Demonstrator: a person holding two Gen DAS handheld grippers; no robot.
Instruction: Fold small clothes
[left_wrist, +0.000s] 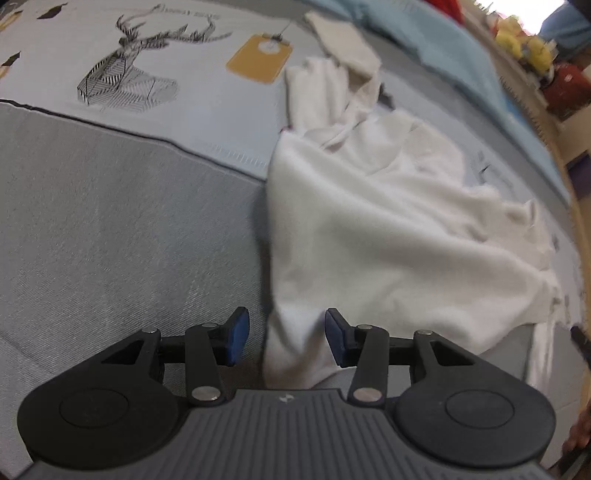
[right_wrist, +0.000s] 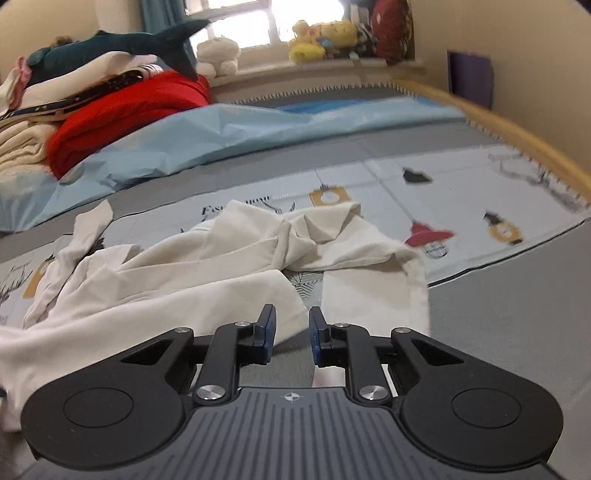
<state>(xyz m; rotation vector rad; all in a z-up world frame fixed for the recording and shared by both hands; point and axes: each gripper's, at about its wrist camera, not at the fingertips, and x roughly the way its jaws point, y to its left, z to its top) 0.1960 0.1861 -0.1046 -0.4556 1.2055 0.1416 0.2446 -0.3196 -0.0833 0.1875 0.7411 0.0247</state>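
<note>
- Left wrist view: white garment (left_wrist: 388, 229) lies crumpled on the bed (left_wrist: 110, 221); I judge folding barely begun.
- Left gripper (left_wrist: 287, 338) fingers released, cloth between them ungripped.
- Right gripper (right_wrist: 291, 332) fingers parted, grasping nothing.

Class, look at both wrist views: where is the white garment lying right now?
The white garment lies crumpled on the printed bedsheet, just ahead of both grippers, with the blue quilt behind it.

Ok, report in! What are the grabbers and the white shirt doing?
Left gripper open, cloth between fingers. Right gripper open at hem. White shirt crumpled on bed. Nothing blocking.
</note>
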